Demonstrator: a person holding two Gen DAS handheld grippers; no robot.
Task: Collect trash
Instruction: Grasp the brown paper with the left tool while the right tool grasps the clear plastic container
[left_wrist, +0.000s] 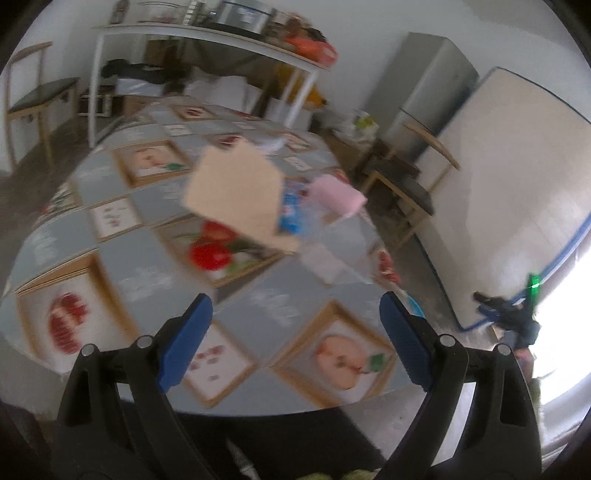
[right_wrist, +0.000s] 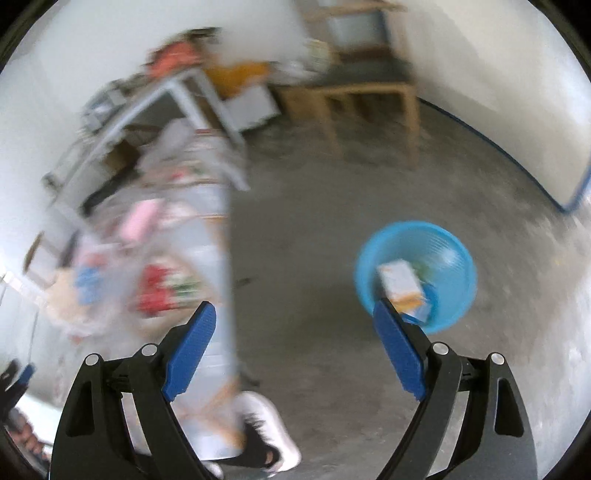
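Observation:
On the round table (left_wrist: 155, 266) with a fruit-print cloth lie a tan cardboard piece (left_wrist: 236, 188), a blue-and-white wrapper (left_wrist: 291, 210) and a pink packet (left_wrist: 338, 195). My left gripper (left_wrist: 295, 310) hovers open over the table's near edge, nothing between its blue pads. In the right wrist view a blue basket (right_wrist: 454, 258) stands on the floor with a white-and-orange carton (right_wrist: 400, 282) and other scraps inside. My right gripper (right_wrist: 293, 319) is open and empty above the floor, left of the basket. The table's edge (right_wrist: 218, 229) shows blurred at left.
Wooden chairs (left_wrist: 406, 184) stand right of the table, with a grey cabinet (left_wrist: 432, 92) and a leaning mattress (left_wrist: 517, 192) behind. A white desk (left_wrist: 207, 40) with clutter is at the back. A white shoe (right_wrist: 269, 432) shows on the concrete floor.

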